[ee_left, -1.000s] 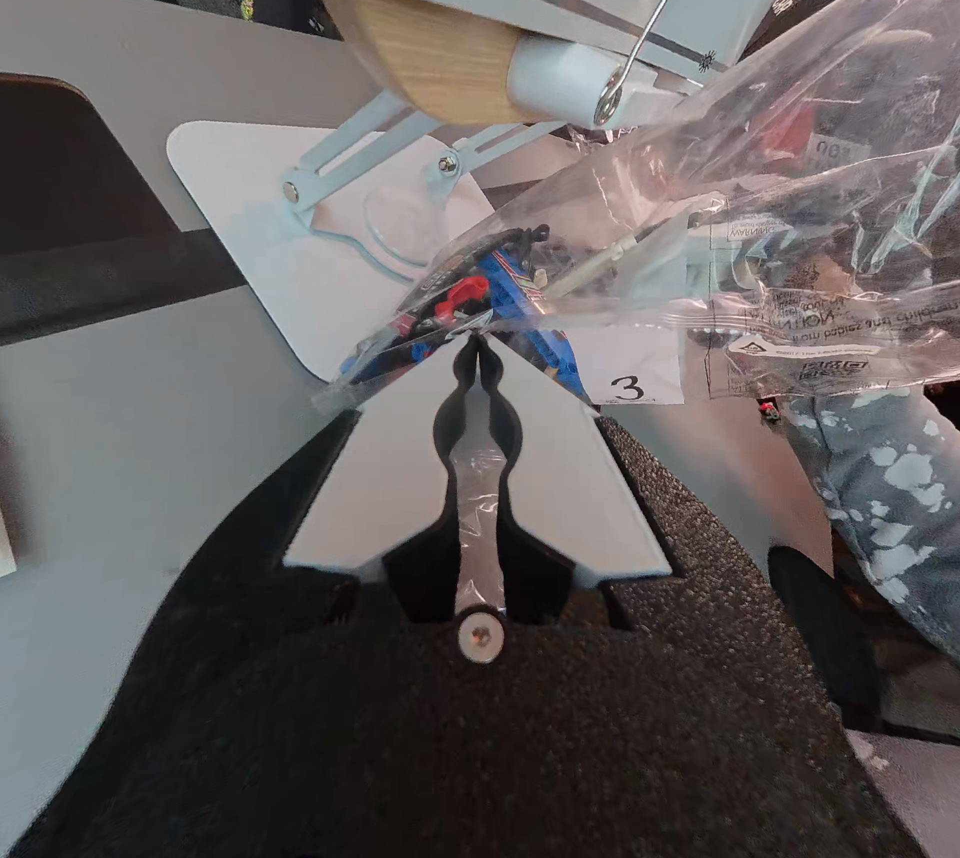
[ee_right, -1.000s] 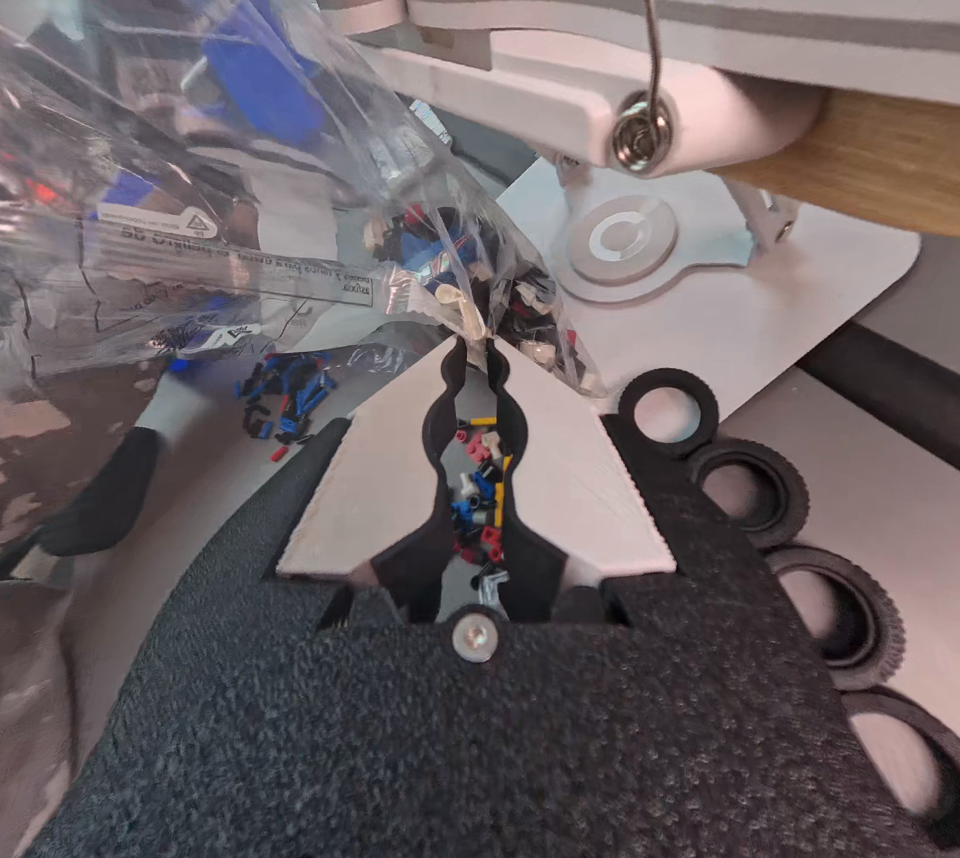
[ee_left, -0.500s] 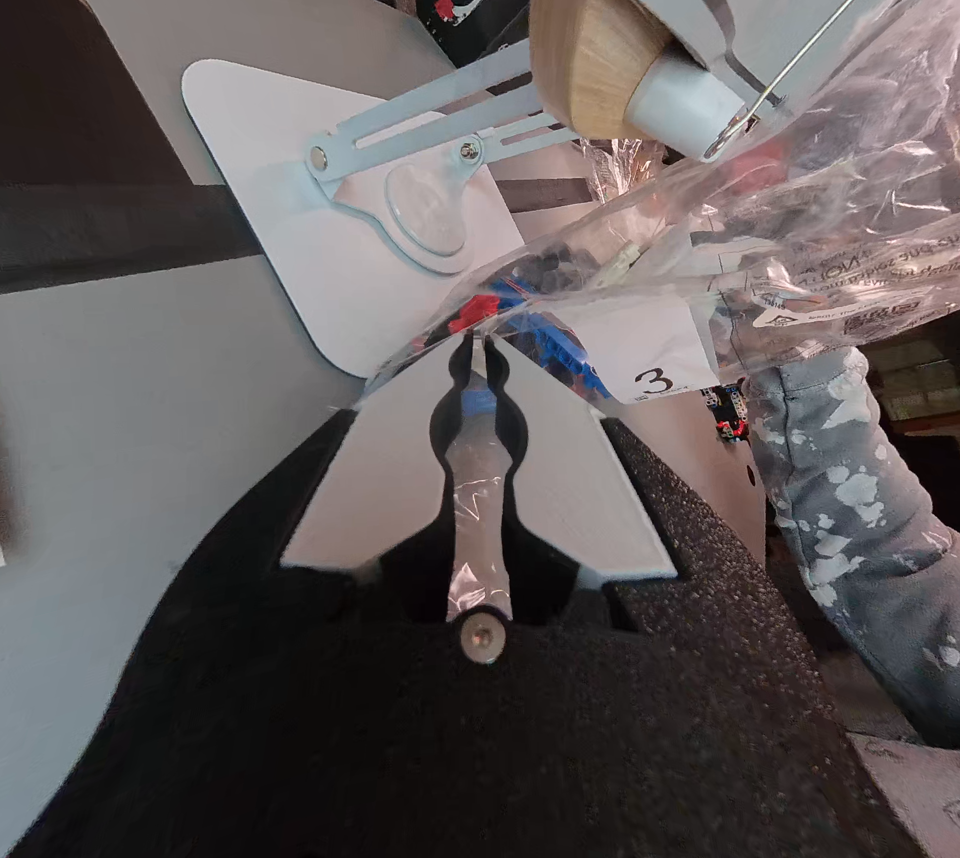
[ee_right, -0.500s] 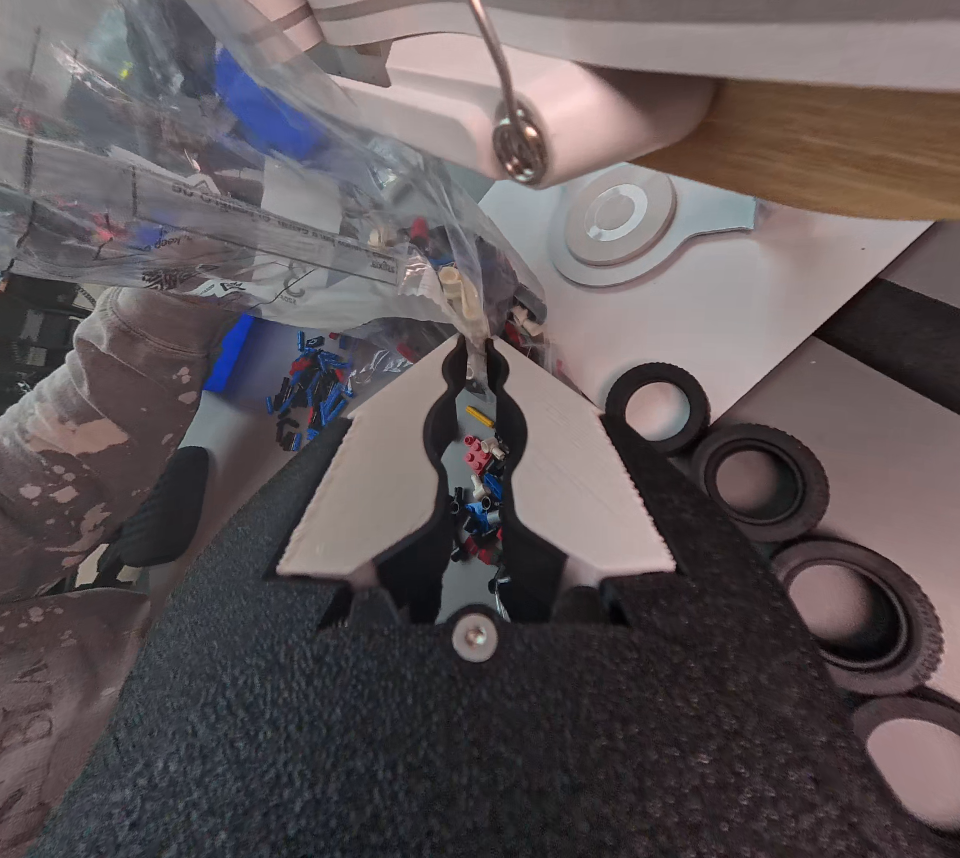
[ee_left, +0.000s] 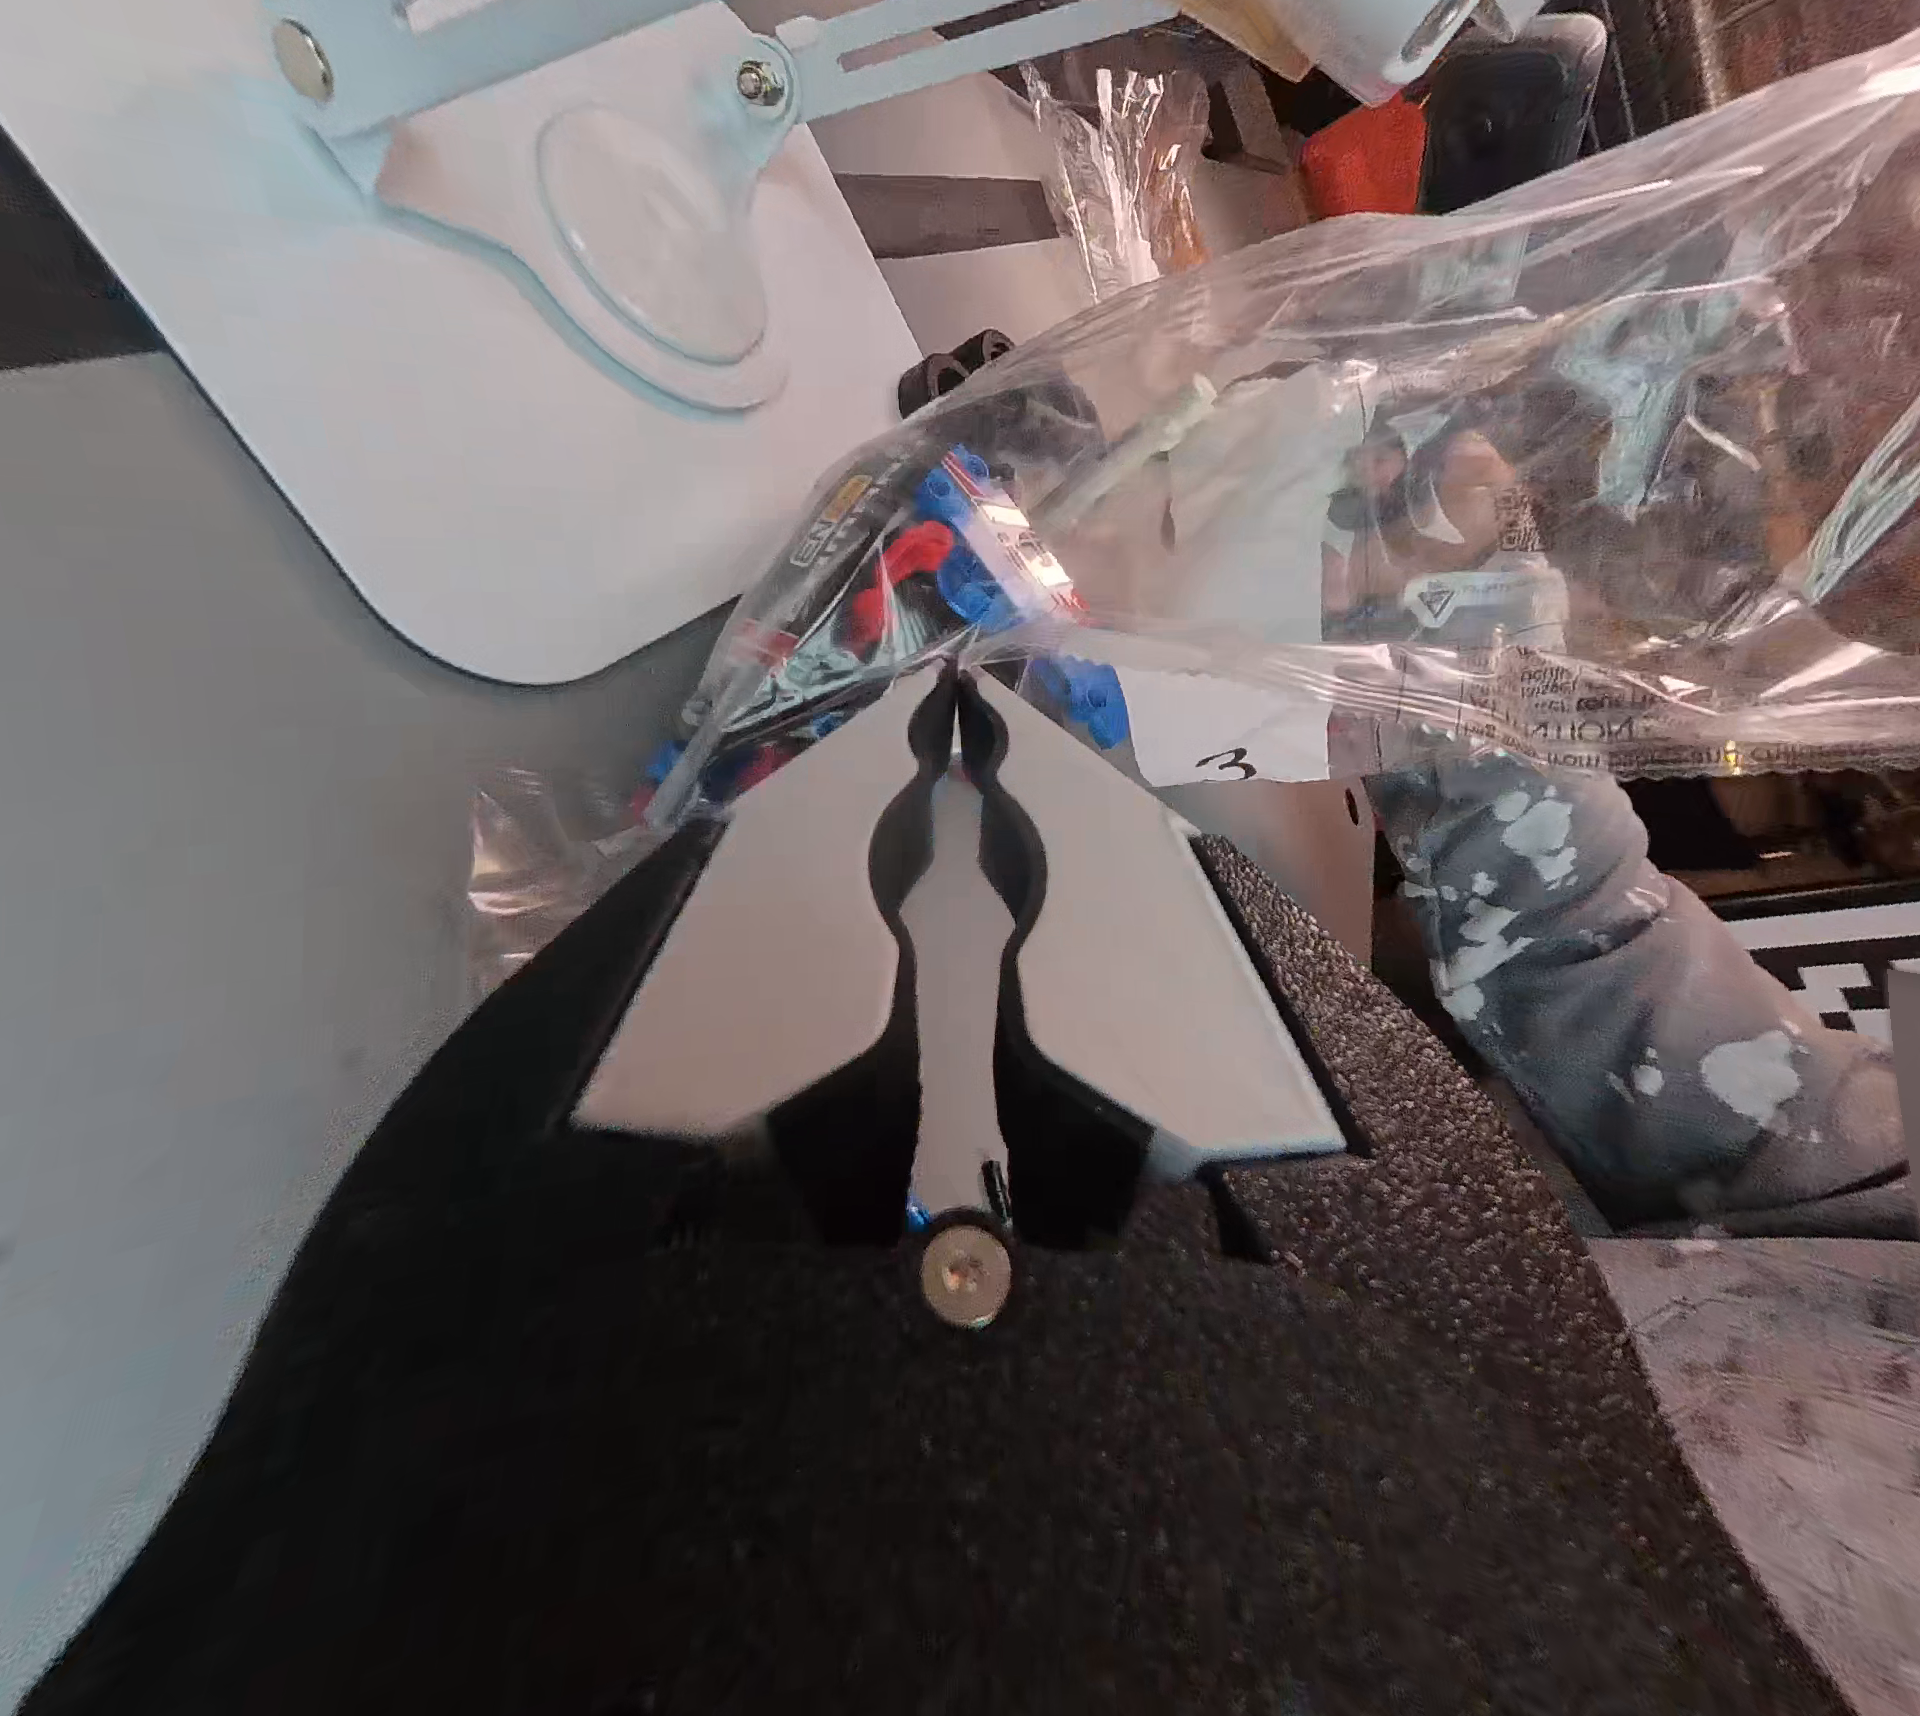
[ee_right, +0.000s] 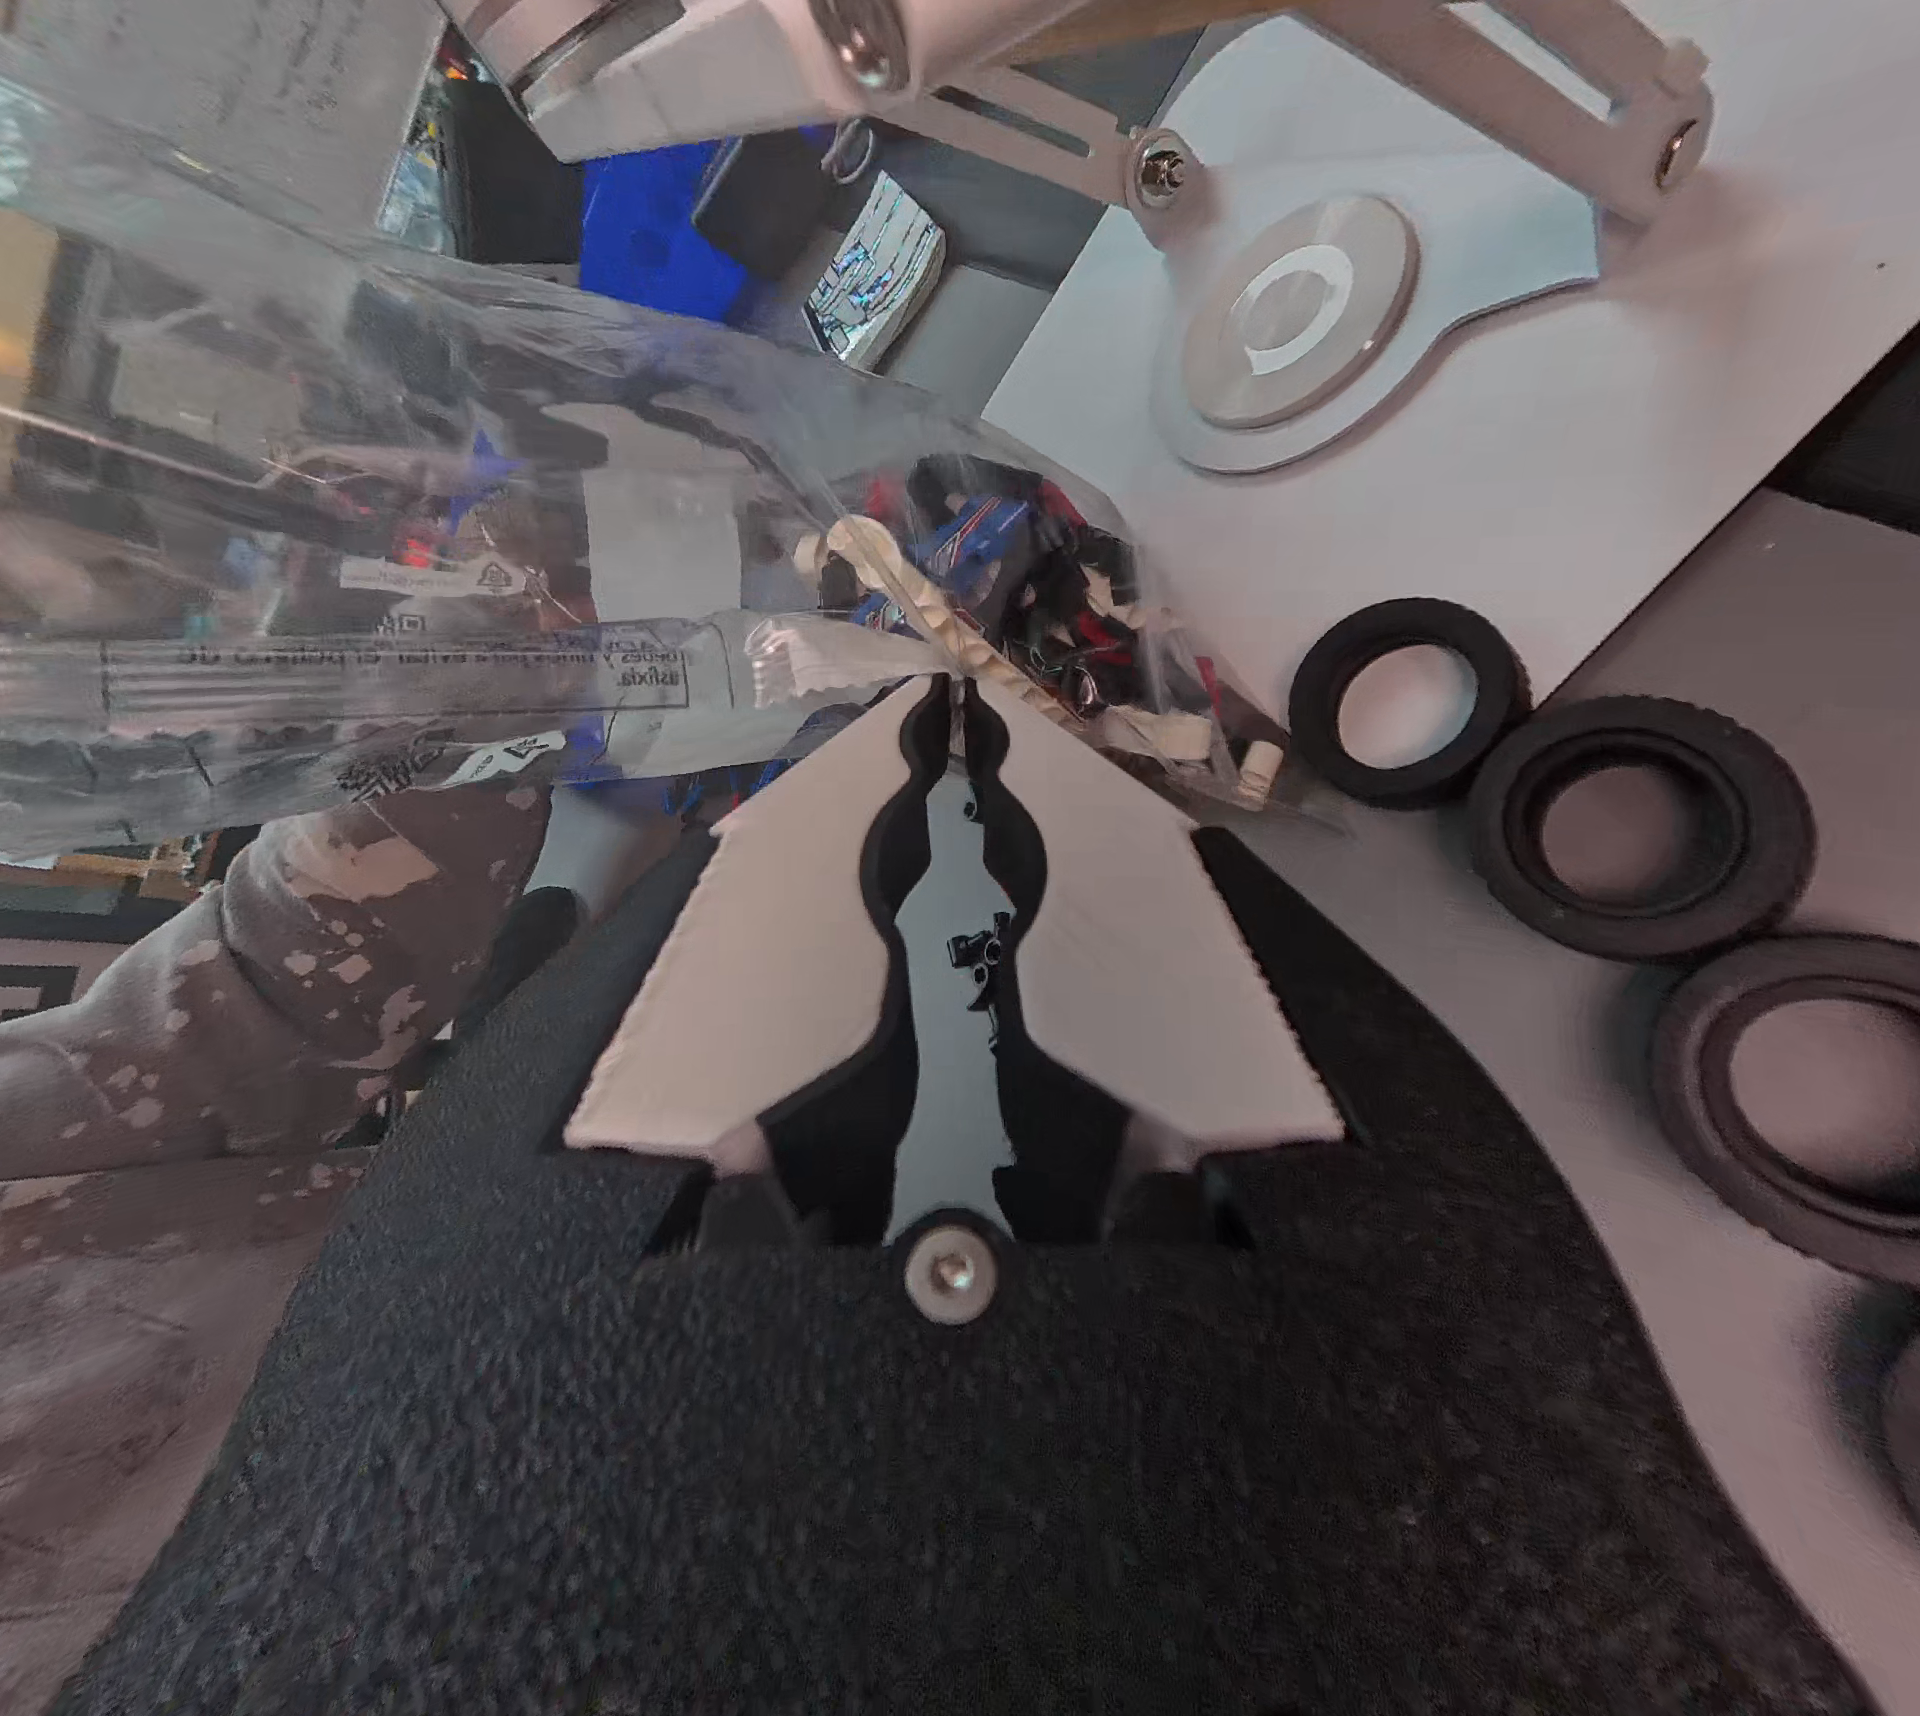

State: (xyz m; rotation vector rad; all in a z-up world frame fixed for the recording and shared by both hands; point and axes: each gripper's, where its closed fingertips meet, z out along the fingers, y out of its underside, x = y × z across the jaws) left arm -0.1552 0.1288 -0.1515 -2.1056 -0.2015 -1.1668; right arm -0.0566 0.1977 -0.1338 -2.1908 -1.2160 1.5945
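Both grippers, left (ee_left: pixel 954 677) and right (ee_right: pixel 954 681), are pinching one clear bag (ee_left: pixel 1403 544) of small bricks (ee_left: pixel 935 565), jaws closed on its film. Lamp base (ee_right: pixel 1455 461) is lying at 1 o'clock of the right gripper, tyres (ee_right: pixel 1642 804) resting at 3 o'clock.

In the left wrist view the clear plastic bag (ee_left: pixel 1351 544) of small bricks fills the way from 12 to 3 o'clock, pinched at the left gripper (ee_left: pixel 956 679) tips. A white lamp base (ee_left: pixel 447 378) lies at 11 o'clock, its slotted arms (ee_left: pixel 623 4) overhead. Bare grey table (ee_left: pixel 208 835) opens at 9 o'clock. In the right wrist view three black tyres (ee_right: pixel 1642 799) line 2 to 4 o'clock, and a spattered sleeve (ee_right: pixel 312 991) blocks 8 o'clock.
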